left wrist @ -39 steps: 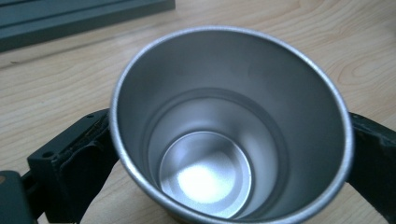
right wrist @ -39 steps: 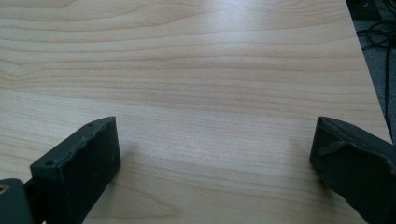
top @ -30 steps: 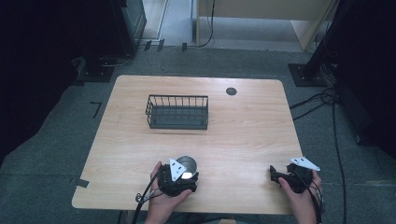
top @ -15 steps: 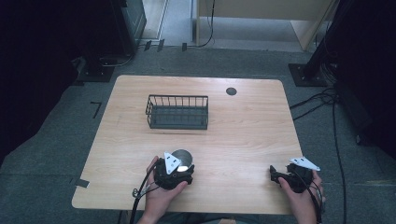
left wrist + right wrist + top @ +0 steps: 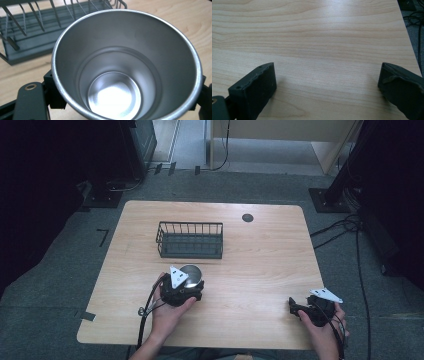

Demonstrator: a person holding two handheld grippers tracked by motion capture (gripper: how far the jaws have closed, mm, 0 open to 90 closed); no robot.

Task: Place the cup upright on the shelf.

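Observation:
A shiny steel cup (image 5: 127, 67) stands mouth-up between the jaws of my left gripper (image 5: 186, 281), which is shut on its sides. From above, the steel cup (image 5: 192, 273) sits at the table's front centre-left, a short way in front of the dark wire basket (image 5: 190, 240). The basket (image 5: 27, 32) lies just beyond the cup, and I see nothing inside it. My right gripper (image 5: 295, 309) rests near the table's front right edge, pointing left. Its jaws stand wide apart over bare wood, open, with the gripper (image 5: 327, 85) holding nothing.
The light wooden table (image 5: 260, 255) has a round dark grommet (image 5: 247, 217) near its back right. Cables (image 5: 350, 227) run over the grey floor to the right, and dark equipment stands around the table's left and right sides.
My left gripper has carried the cup a little leftward and slightly away from me, toward the basket. The right gripper has stayed in place.

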